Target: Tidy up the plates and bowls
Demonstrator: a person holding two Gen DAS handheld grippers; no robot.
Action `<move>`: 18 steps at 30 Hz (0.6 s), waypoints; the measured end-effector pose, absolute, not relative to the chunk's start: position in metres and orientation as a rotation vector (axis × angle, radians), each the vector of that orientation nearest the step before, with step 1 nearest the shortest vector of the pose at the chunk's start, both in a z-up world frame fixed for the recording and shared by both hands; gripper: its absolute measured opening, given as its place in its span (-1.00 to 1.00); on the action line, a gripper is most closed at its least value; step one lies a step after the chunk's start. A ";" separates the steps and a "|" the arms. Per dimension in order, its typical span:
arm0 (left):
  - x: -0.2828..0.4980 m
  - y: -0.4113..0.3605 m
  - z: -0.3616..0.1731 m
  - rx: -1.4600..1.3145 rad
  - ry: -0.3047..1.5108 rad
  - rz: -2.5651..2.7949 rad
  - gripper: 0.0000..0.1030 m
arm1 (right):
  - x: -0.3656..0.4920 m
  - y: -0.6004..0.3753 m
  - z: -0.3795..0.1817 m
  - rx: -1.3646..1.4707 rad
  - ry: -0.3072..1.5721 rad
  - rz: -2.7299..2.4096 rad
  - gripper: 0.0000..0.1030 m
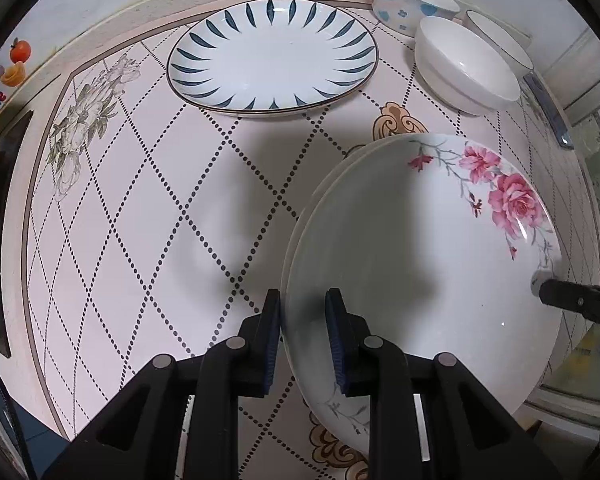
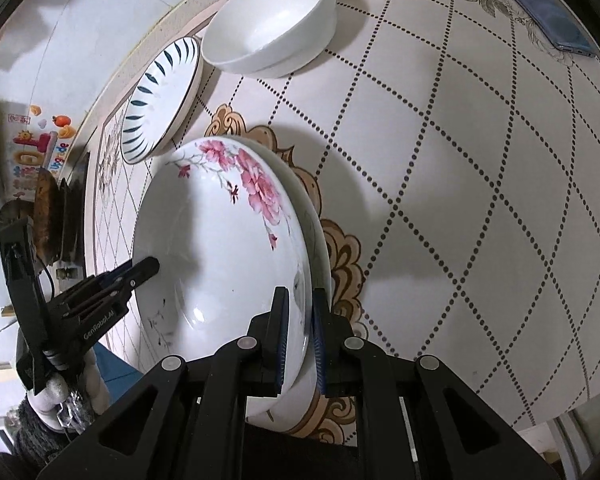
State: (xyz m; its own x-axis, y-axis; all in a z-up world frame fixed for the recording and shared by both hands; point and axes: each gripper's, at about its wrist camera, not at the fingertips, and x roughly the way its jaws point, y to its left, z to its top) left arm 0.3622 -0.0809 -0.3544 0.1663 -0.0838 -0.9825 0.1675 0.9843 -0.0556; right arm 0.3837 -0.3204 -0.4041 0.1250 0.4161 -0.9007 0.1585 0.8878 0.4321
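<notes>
- The counter [image 1: 148, 208] has a pale cover with dotted diamond lines and grey flower drawings.
- A blue-leaf plate [image 1: 272, 56] lies flat at 12 o'clock in the left wrist view. Nothing sits on it.
- A plain white bowl [image 1: 466, 66] stands at 1 o'clock, well apart from the blue-leaf plate. A blue-spotted bowl [image 1: 410, 2] stands just behind it, and a third bowl [image 1: 500, 38] with a thin dark rim stands beside them.
- A dark phone [image 2: 540, 8] lies at 1 o'clock in the right wrist view, near the counter edge.
- Bright fruit stickers [image 1: 18, 60] show on the wall at 10 o'clock in the left wrist view.
- The rose plate [image 1: 420, 264] is white with pink flowers. It is tilted up on its side above the counter, near the middle, in front of the bowls. A second rim shows close behind it, but I cannot tell if that is another plate.
- The left hand-held gripper [image 1: 303, 344] reaches forward and low. Its two blue pads sit on each side of the rose plate's near rim, closed in on it.
- The right hand-held gripper [image 2: 299, 340] comes from the other side. Its fingers pinch the far rim of the same plate, so the plate hangs between both.
</notes>
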 end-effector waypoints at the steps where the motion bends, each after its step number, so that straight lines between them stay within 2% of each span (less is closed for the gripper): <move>1: 0.362 -0.081 -0.355 0.070 1.392 -0.175 -0.61 | 0.383 -0.320 -0.404 0.484 1.453 0.202 -0.75; 11: 0.358 -0.078 -0.350 0.031 1.398 -0.132 -0.61 | 0.378 -0.335 -0.403 0.527 1.466 0.230 -0.74; 16: 0.361 -0.055 -0.309 -0.062 1.344 -0.138 -0.59 | 0.381 -0.346 -0.377 0.589 1.423 0.243 -0.74; 17: 0.366 -0.051 -0.299 -0.077 1.322 -0.137 -0.57 | 0.385 -0.347 -0.369 0.603 1.408 0.254 -0.70; 18: 0.372 -0.044 -0.289 -0.095 1.301 -0.134 -0.43 | 0.390 -0.346 -0.362 0.617 1.392 0.267 -0.58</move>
State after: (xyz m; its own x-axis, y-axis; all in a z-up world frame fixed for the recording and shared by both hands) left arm 0.3722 -0.0440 -0.2893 0.2605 -0.1521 -0.9534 0.0457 0.9883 -0.1452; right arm 0.3899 -0.3456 -0.3623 0.1804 0.5234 -0.8328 0.1776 0.8154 0.5510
